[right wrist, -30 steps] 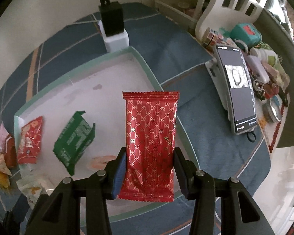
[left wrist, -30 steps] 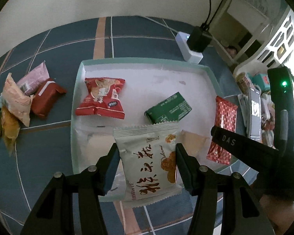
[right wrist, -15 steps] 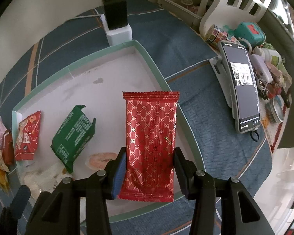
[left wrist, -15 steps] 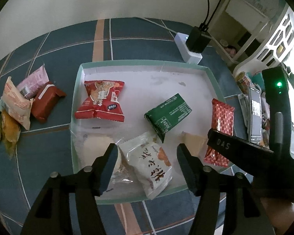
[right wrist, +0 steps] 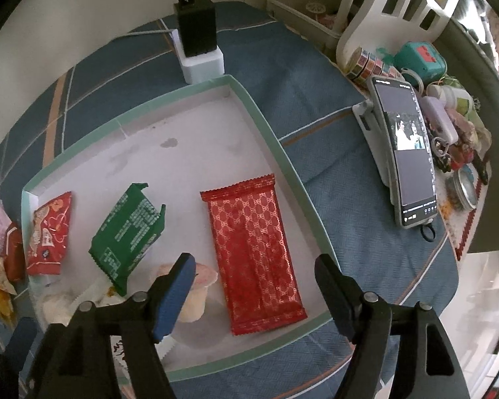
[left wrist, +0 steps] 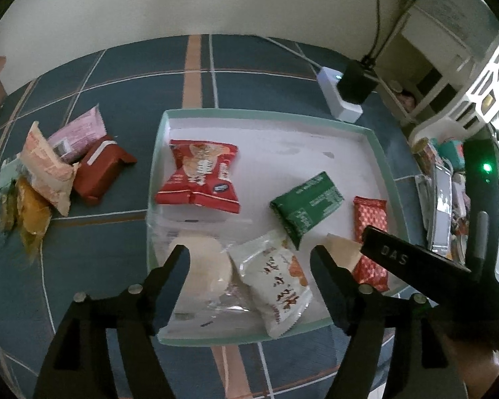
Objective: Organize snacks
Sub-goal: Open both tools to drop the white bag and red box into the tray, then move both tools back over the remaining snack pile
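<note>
A shallow tray with a pale green rim [left wrist: 156, 173] [right wrist: 282, 156] holds several snacks. My left gripper [left wrist: 249, 259] is open above the tray's near edge; the white packet with orange print [left wrist: 276, 286] lies below it beside a clear-wrapped round cake [left wrist: 203, 272]. My right gripper [right wrist: 256, 266] is open over the red patterned bar [right wrist: 256, 252], which lies flat in the tray and also shows in the left wrist view [left wrist: 371, 222]. A green packet [left wrist: 306, 206] [right wrist: 129, 229] and a red snack bag [left wrist: 199, 176] [right wrist: 48, 232] lie in the tray too.
Several loose snack packets [left wrist: 60, 173] lie on the blue cloth left of the tray. A white power strip with a black plug [right wrist: 199, 46] sits behind it. A phone on a stand [right wrist: 406, 153] and small clutter [right wrist: 449, 113] stand to the right.
My left gripper opened and dropped the white packet into the tray, then drew back. My right gripper opened and let the red bar fall flat into the tray.
</note>
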### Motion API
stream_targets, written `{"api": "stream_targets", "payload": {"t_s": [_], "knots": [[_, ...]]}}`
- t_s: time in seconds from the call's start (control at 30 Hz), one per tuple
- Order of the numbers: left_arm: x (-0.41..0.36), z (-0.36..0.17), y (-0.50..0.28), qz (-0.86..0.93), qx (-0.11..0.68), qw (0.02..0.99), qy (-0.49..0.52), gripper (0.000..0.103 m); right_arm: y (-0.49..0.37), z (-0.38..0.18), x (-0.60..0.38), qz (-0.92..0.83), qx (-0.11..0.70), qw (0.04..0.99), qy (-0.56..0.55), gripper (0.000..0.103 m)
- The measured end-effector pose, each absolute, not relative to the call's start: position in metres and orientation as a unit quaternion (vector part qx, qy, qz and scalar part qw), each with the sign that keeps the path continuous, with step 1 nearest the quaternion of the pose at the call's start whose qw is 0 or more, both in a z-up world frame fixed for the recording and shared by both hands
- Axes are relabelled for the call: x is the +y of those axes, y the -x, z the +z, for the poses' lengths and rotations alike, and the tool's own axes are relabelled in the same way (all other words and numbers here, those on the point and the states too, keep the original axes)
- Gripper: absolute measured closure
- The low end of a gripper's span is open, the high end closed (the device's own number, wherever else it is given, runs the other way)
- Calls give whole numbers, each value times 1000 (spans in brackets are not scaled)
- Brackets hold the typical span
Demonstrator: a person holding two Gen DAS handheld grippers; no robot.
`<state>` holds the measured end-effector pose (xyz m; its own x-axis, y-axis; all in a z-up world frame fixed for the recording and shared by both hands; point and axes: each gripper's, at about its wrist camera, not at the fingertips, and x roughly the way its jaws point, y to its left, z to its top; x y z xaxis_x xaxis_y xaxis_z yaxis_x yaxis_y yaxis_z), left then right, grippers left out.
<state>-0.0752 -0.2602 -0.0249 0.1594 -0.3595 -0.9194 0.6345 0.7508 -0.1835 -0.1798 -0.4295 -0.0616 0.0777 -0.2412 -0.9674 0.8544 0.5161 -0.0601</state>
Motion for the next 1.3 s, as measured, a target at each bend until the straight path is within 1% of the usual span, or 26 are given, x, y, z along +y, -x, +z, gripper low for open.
{"api": "stream_targets", "payload": {"t_s": [0.13, 0.2, 0.23, 0.3, 0.37, 0.43, 0.57, 0.87, 1.3], "knots": [[-254, -27, 67, -308, 563, 758, -117, 23, 179, -62, -429, -404, 548, 677, -281, 20], [-250, -28, 63, -289, 562, 766, -119, 15, 178, -60, -427, -404, 548, 678, -278, 17], [-247, -29, 61, -277, 562, 770, -121, 7, 177, -60, -426, -404, 548, 679, -277, 15], [-241, -31, 55, -249, 559, 781, -125, 6, 175, -57, -421, -404, 548, 680, -274, 11], [-234, -32, 49, -228, 556, 789, -128, 6, 174, -56, -419, -403, 547, 680, -273, 4], [-229, -32, 44, -213, 555, 794, -128, 5, 173, -56, -417, -403, 547, 682, -272, 2], [-218, -34, 34, -187, 556, 801, -122, 1, 169, -54, -412, -404, 549, 683, -261, 1], [-202, -37, 17, -139, 553, 811, -130, 1, 159, -49, -397, -394, 549, 693, -252, 0], [-172, -42, -1, -108, 573, 805, -112, 1, 141, -28, -354, -353, 540, 725, -241, 0]]}}
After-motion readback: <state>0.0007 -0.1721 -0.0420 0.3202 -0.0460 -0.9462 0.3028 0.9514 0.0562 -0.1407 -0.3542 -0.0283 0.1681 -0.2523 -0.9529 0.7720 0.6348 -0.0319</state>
